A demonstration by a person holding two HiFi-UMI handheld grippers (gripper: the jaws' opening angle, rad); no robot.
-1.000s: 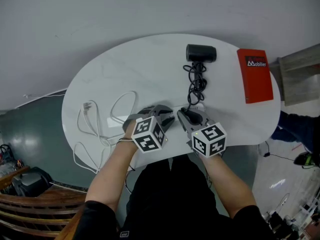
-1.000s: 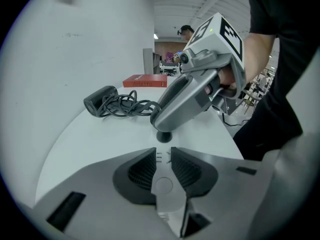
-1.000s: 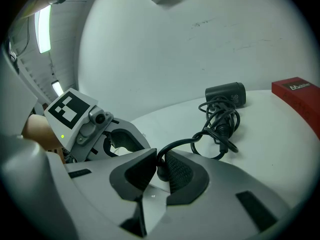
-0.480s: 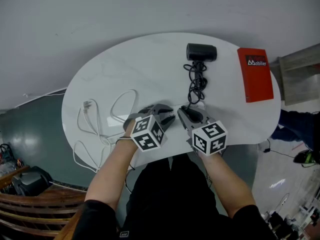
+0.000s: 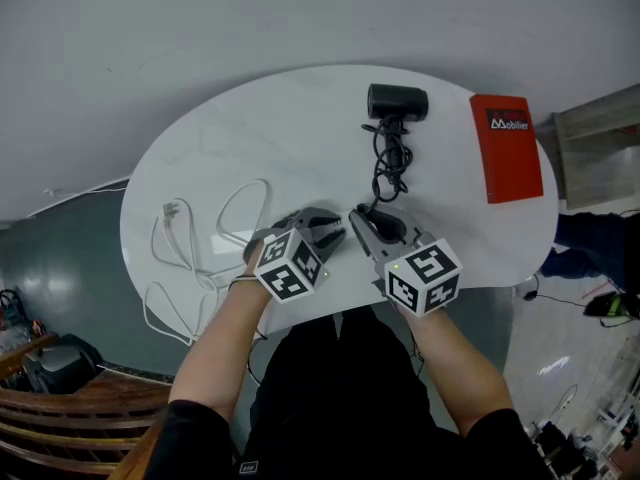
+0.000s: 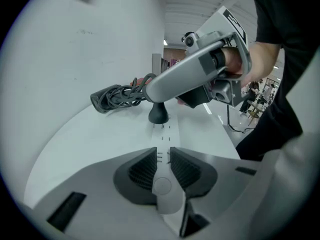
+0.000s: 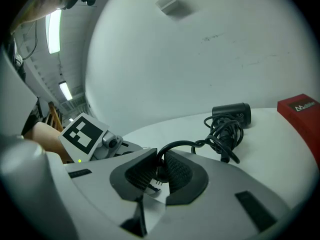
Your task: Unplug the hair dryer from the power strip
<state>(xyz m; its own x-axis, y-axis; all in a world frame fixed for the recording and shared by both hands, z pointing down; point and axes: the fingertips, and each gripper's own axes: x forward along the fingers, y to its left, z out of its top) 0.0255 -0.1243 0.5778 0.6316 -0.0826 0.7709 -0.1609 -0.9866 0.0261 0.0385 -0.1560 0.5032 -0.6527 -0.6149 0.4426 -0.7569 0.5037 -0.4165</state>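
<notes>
We're right on the pull now. The left gripper (image 5: 330, 230) is clamped on the white power strip (image 6: 163, 139), low centre of the head view, pinning it to the table (image 5: 250, 138). In the left gripper view the strip's long axis runs straight away from the jaws, up the frame, slots showing along it.

Just to its right, the right gripper (image 7: 160, 166) is clenched on the black plug (image 6: 159, 114), reaching in across the strip from the right of that frame. What matters here is that the plug stands upright on the strip's face, square to the long axis, so we judge the pull must go straight up off that face, not along it.

In the right gripper view metal prongs seem to show bare under the pads, so we'd call the plug out or all but out; we can't be sure from these angles.

The hair dryer (image 5: 397, 101) lies well apart, upper centre of the head view, its cord (image 5: 388, 163) bunched and slack between dryer and plug.
</notes>
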